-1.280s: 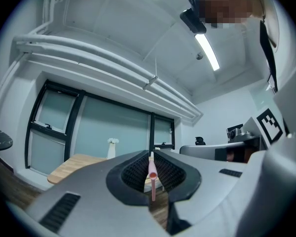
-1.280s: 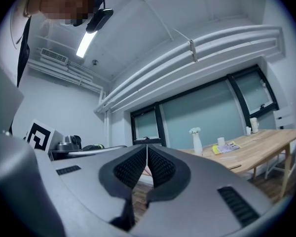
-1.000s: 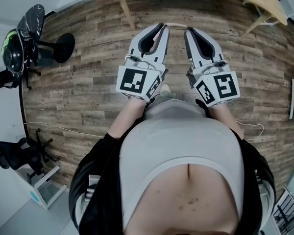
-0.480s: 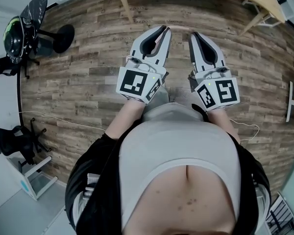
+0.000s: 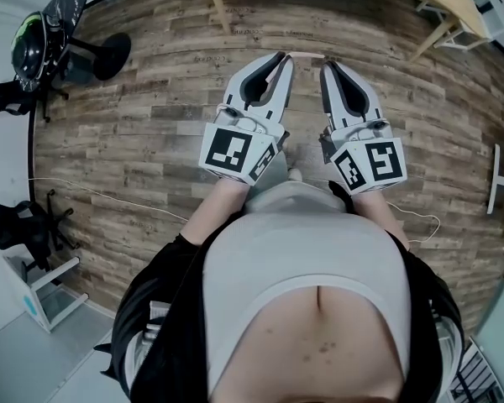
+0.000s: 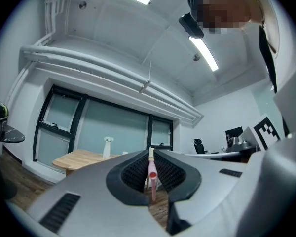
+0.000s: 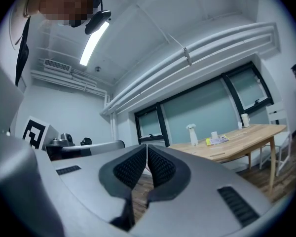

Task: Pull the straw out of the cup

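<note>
A pink straw stands upright between the ribbed pads of my left gripper, which is shut on it. In the head view the left gripper is held out level over the wooden floor. A thin pale line at its tip looks like the same straw. My right gripper is held beside it, about a hand's width to the right. Its pads meet with nothing between them in the right gripper view. Small white cups stand on the far wooden table; which one held the straw I cannot tell.
The wooden table lies ahead at the top right, with a white spray bottle on it. A black stool and a helmet are at the left. A thin cable crosses the floor. A white stand is at the right.
The table has slid toward the top edge of the head view, so both grippers have drawn back from it together. Their pose and the grip on the straw are unchanged.
</note>
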